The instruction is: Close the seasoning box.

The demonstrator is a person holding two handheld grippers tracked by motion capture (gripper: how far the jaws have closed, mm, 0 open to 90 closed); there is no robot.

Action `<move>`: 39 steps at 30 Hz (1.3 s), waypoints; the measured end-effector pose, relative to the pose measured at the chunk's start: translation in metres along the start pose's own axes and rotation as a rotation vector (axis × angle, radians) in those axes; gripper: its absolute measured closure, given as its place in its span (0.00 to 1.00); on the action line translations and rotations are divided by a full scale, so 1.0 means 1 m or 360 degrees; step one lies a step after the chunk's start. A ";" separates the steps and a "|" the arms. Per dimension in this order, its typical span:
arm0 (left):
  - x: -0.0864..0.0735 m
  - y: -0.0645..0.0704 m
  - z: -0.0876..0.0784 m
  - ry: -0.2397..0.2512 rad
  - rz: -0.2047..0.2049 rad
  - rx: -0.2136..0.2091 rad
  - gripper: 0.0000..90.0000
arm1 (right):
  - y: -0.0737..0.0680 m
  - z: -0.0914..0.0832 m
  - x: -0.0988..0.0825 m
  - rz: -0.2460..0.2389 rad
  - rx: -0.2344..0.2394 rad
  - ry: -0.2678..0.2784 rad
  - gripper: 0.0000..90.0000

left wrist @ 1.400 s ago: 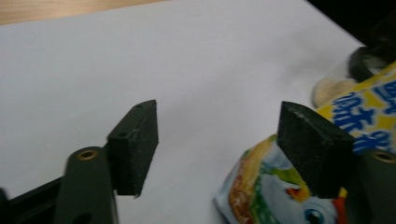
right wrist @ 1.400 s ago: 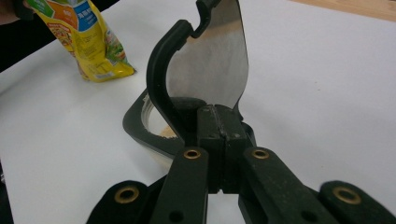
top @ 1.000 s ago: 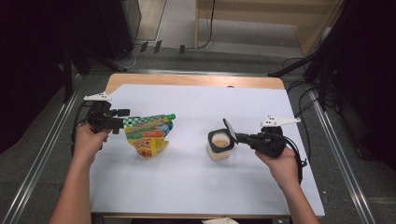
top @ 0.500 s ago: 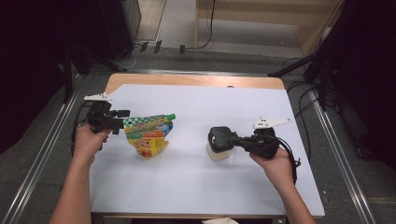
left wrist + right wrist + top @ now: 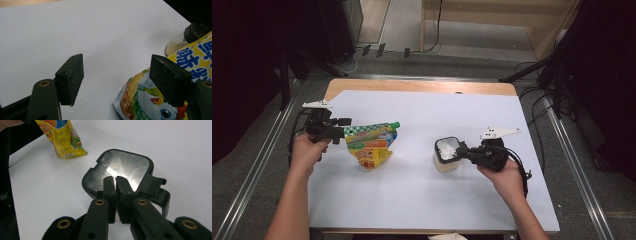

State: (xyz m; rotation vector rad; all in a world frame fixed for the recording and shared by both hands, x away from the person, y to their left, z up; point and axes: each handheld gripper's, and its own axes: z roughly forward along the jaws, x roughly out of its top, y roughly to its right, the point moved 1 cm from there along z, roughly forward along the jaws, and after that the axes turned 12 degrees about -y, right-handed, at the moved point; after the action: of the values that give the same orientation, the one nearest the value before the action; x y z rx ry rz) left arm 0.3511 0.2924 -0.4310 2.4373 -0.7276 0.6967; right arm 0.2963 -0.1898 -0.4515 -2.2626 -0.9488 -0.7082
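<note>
Jar lid: a black flip cap [image 5: 117, 173] with a shiny foil-like inner face, hinged on the small clear jar [image 5: 446, 161] right of the table's middle; in the high view it lies tipped over the jar's top, its flat face turned upward.
Right gripper: [image 5: 453, 150] jaws drawn together to a thin slit, their tips set against the lid's near rim in the right gripper view; whether they pinch the rim I cannot tell. The slit has widened a touch in the last moment. It points left across the table toward the other hand.
Jar contents: pale powder or grains, seen through the wall in the left gripper view [image 5: 175, 45].
Left gripper: [image 5: 120, 80] jaws spread wide, nothing pressed between the pads; the right-hand pad sits just before the pouch's corner.
Pouch: a yellow and green printed snack bag [image 5: 371, 142] lying flat left of centre, its long axis running roughly from the left gripper toward the table's middle, green cap end [image 5: 395, 124] pointing right.
Spacing: pouch and jar well apart.
Table: white sheet [image 5: 422, 200] over a wooden top.
</note>
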 end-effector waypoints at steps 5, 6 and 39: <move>0.000 0.000 0.001 -0.0006 0.0003 -0.0003 0.32 | 0.002 -0.003 -0.001 0.0001 -0.0020 0.0011 0.91; 0.000 0.000 0.001 -0.0007 0.0003 -0.0001 0.32 | 0.003 -0.003 -0.002 0.0001 -0.0024 0.0014 0.91; -0.001 -0.004 0.004 -0.0034 -0.0005 0.0010 0.32 | 0.061 -0.030 -0.038 0.0201 -0.0312 0.0126 0.50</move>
State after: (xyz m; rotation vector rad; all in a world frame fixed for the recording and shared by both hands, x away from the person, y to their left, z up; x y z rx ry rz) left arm 0.3541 0.2927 -0.4358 2.4546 -0.7308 0.6738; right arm 0.3120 -0.2619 -0.4741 -2.4192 -0.7193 -0.8595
